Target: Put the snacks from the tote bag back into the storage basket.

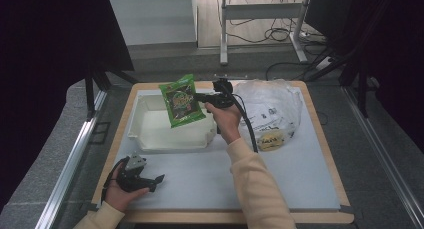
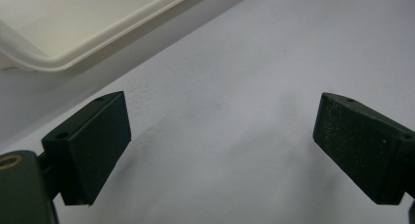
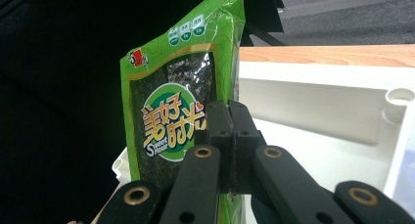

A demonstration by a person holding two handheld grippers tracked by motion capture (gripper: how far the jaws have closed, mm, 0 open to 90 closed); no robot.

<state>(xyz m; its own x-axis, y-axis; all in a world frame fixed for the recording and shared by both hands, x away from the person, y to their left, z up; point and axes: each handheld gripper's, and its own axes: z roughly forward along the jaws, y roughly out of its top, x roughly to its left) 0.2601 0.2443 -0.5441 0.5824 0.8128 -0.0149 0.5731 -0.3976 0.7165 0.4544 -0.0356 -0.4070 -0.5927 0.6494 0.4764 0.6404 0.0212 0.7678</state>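
From the high view, the right hand-held gripper [image 1: 199, 96] holds a green snack packet [image 1: 181, 100] in the air above the white tray [image 1: 145, 139], which sits at the far left of the worktop [image 1: 280, 179]. The packet hangs tilted, pinched at its right edge. To the right of the tray lies a crumpled clear plastic bag [image 1: 272, 109] with a yellowish item inside. The left hand-held gripper [image 1: 150, 181] rests low on the near left of the worktop, held in the person's hand.

In the left gripper view, the two black jaws stand spread wide with nothing between them, just bare worktop [image 2: 254, 87] and a corner of the tray's rim [image 2: 98, 48] at the upper left.

In the right gripper view, the jaws are pressed together on the packet's [image 3: 171, 111] edge, with the inside of the tray [image 3: 313, 121] beyond. The packet looks light and thin, a glossy film pouch with dark seaweed sheets showing through its window. It is likely slippery and floppy, and the contents brittle, so a firm pinch on the flat sealed border is safer than squeezing the middle. Held by one edge, it may swing or twist when lowered.
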